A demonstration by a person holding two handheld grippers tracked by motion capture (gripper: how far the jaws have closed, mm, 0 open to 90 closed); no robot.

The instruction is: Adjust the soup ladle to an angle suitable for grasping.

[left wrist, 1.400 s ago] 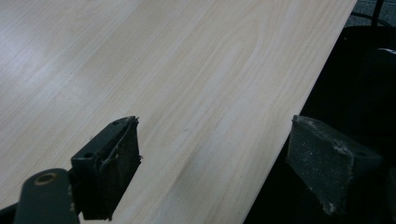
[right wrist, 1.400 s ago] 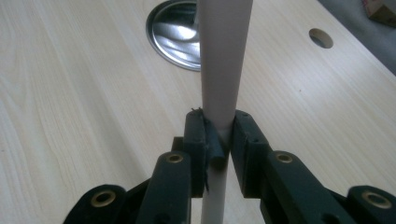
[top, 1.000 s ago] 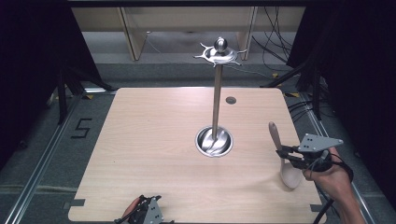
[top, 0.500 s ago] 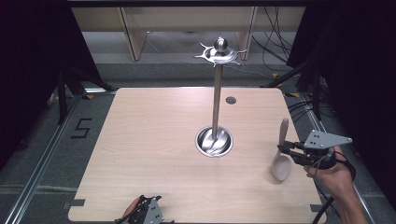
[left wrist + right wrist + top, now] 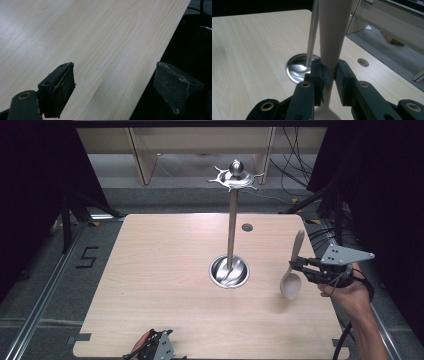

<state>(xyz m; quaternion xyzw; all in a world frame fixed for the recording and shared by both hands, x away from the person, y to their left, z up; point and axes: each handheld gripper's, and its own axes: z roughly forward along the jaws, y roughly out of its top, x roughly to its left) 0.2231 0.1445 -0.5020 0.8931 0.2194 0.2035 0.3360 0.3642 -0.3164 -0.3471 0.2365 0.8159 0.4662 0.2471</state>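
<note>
The wooden table (image 5: 165, 285) is carrying the whole scene, its pale grain running bare around a tall metal stand (image 5: 231, 227) that is rising from a round steel base near the table's middle. At the stand's top, a crown of small hooks around a ball knob is waiting, most likely for utensils to hang from.

To the right of the stand, the right gripper (image 5: 296, 267) is clamping a beige spoon (image 5: 291, 279) by its neck, the 2 jaws pressing on it just above the bowl. The spoon is hanging clear of the table, handle pointing up and bowl down, casting a faint shadow on the wood. Holding it low on the neck is leaving the long handle free, which would suit bringing its end up to a hook.

Toward the near edge from the stand, the left gripper (image 5: 155, 350) is idling, its 2 jaws (image 5: 117, 92) standing wide apart with nothing between them.

Behind the stand, a small round hole (image 5: 247, 227) is sitting in the tabletop. Dark curtains are flanking the table, with grey floor, floor rails and light wooden furniture beyond.
</note>
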